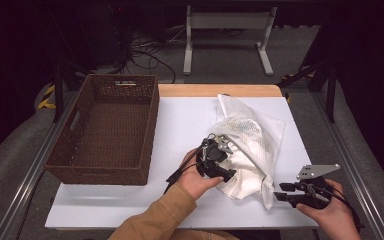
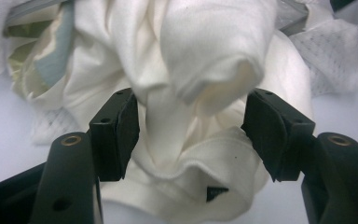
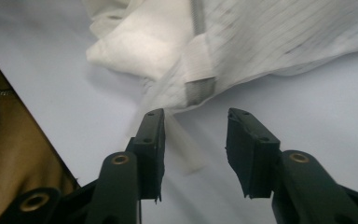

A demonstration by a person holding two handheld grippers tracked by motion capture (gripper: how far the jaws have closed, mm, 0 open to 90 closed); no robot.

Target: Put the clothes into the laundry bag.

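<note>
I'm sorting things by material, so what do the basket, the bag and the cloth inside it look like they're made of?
Basket: dark brown woven wicker or rattan, judging by the open weave; matte.
Bag: white mesh, likely synthetic, with a grid of tiny holes and a zipper along its edge.
Cloth: soft off-white knit, probably cotton, with stitched hems and limp folds.

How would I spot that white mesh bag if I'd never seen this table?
Start at the white table and its brown wicker basket on the left. To the basket's right lies the mesh bag, a crumpled heap stuffed with white cloth, unlike the empty, stiff basket.
</note>
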